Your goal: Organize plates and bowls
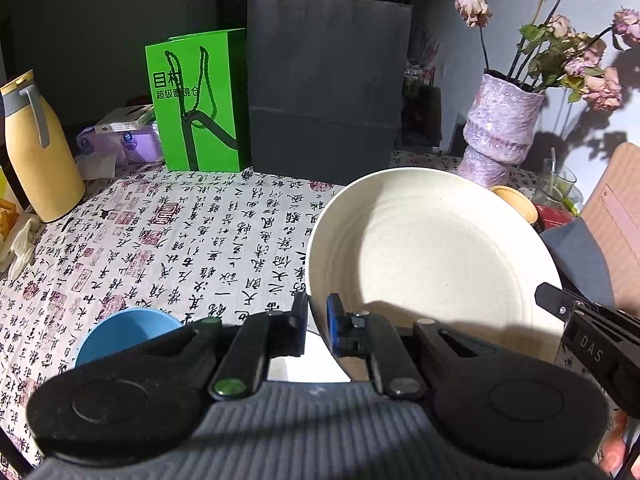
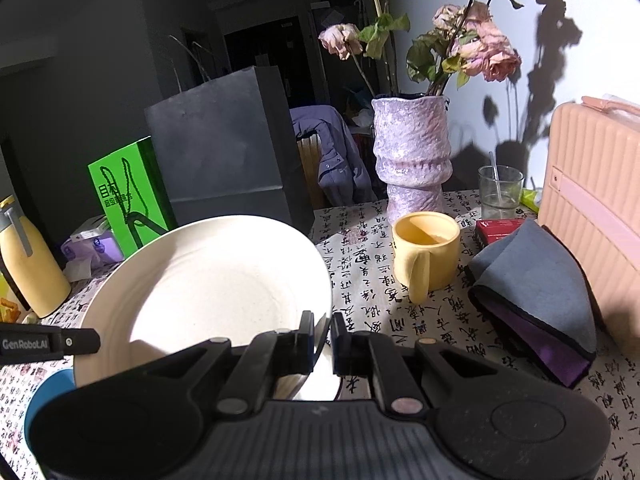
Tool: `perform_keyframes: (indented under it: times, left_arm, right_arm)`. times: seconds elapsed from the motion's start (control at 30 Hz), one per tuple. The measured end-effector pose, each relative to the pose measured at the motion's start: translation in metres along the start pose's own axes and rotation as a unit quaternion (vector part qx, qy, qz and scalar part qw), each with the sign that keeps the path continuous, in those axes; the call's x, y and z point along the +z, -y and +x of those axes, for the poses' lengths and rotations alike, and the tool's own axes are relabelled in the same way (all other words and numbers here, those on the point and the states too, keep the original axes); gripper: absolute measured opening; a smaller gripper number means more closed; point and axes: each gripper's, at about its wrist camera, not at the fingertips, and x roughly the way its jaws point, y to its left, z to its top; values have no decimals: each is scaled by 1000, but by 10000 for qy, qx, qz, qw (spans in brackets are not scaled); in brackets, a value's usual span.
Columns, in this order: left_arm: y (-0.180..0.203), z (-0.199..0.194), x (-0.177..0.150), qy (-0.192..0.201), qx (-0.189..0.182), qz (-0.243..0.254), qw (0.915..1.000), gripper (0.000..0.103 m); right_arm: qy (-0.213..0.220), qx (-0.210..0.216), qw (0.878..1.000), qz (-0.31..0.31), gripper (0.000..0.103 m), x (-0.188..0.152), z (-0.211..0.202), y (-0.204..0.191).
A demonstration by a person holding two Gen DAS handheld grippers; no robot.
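Observation:
A cream plate [image 1: 432,248] hangs tilted above the table, held by both grippers at opposite rims. My left gripper [image 1: 318,320] is shut on the plate's near-left rim. My right gripper [image 2: 322,334] is shut on the same cream plate [image 2: 208,280] at its right rim. In the left wrist view the right gripper's finger [image 1: 560,304] shows at the plate's right edge; in the right wrist view the left gripper's finger [image 2: 76,342] shows at its left edge. A blue bowl [image 1: 128,332] sits on the table below and left of the plate, and part of this blue bowl [image 2: 50,396] shows in the right wrist view.
A calligraphy-print cloth [image 1: 192,248] covers the table. At the back stand a green bag [image 1: 200,100], a dark paper bag [image 1: 328,88] and a purple vase [image 2: 412,160] of dried roses. A yellow mug [image 2: 426,252], grey cloth [image 2: 536,288], glass [image 2: 500,192], pink case [image 2: 596,208] lie right; a yellow flask [image 1: 36,148] left.

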Motion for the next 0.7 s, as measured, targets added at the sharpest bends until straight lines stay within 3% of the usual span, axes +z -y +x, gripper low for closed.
perform_keyframes:
  times: [0.7]
  left_arm:
    - [-29, -63, -40, 308, -322, -47, 9990, 10]
  right_arm:
    - [284, -110, 9990, -334, 8, -35, -68, -27]
